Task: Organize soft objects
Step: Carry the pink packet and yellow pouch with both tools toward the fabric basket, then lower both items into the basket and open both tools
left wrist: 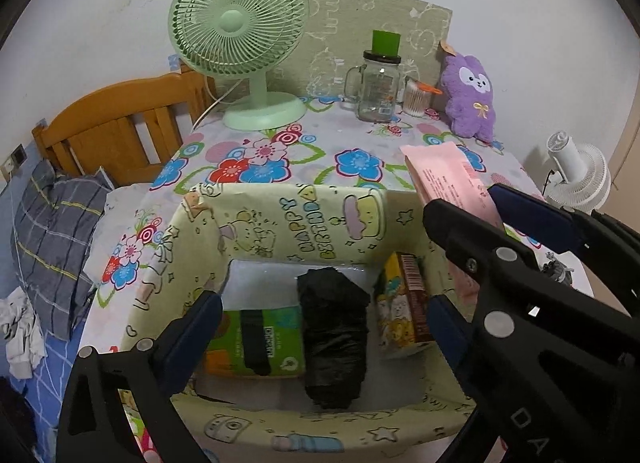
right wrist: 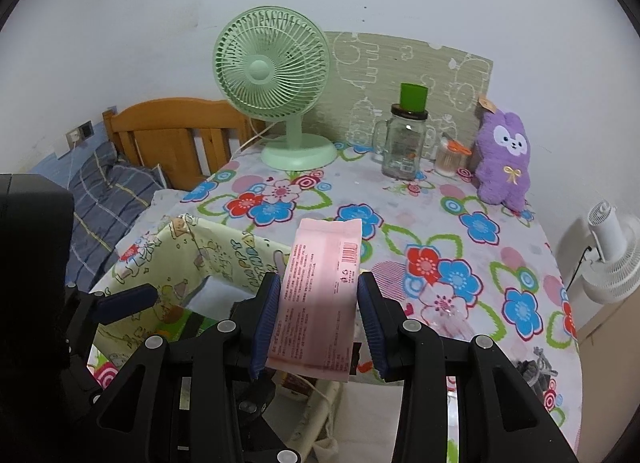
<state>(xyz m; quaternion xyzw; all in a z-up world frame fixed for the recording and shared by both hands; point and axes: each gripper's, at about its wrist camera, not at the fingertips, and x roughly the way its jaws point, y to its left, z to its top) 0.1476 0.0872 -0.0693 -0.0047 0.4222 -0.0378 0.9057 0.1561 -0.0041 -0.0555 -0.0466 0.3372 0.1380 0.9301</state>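
Note:
A yellow cartoon-print fabric box (left wrist: 280, 223) stands at the near edge of the flowered table. In it lie a green pack (left wrist: 280, 339), a black rolled bundle (left wrist: 334, 335) and a colourful carton (left wrist: 404, 303). My left gripper (left wrist: 324, 311) hangs open above the box, its pads touching nothing. My right gripper (right wrist: 320, 279) is shut on a pink soft pack (right wrist: 324, 263), held just right of the box (right wrist: 208, 255). In the left wrist view the same pink pack (left wrist: 448, 175) shows in the right gripper (left wrist: 468, 201). A purple plush toy (right wrist: 505, 159) sits at the table's far right.
At the back of the table stand a green desk fan (right wrist: 276, 75), a glass jar with a green lid (right wrist: 404, 139) and a cotton-swab pot (right wrist: 448, 159). A white fan (right wrist: 608, 255) stands off the table's right edge. A wooden headboard (left wrist: 120, 123) and a plaid pillow (left wrist: 56, 239) lie left.

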